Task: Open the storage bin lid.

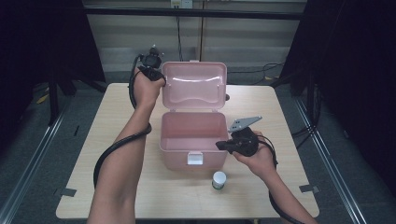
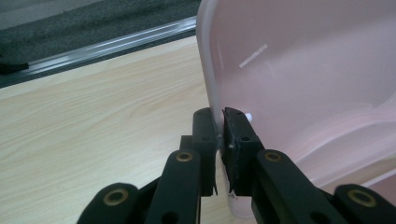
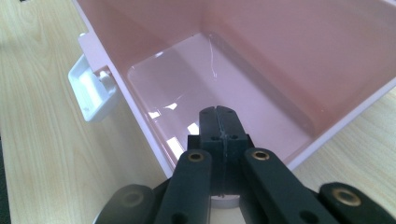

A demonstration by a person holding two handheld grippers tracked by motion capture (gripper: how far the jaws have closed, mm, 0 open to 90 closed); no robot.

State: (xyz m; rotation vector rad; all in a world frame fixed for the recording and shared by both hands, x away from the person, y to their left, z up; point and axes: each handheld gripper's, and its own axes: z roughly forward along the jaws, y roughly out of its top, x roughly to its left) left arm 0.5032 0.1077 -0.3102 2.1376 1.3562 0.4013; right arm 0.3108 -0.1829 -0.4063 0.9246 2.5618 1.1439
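From my feed, a light wooden table (image 1: pixel 116 154) fills the centre of the frame on grey carpet (image 1: pixel 28 154). Black curtains (image 1: pixel 42 37) darken both upper corners; a pale panelled wall (image 1: pixel 252 42) with hanging cables (image 1: pixel 179 32) runs along the top.

The left gripper (image 2: pixel 219 135) has its two black jaws closed on the thin edge of the pink lid (image 2: pixel 299 84), one jaw on each face of it. The lid stands upright and fills the right side. Left of it lies the pale wooden surface (image 2: pixel 93 121), bordered by a metal rail (image 2: pixel 107 46) and grey floor (image 2: pixel 116 18).
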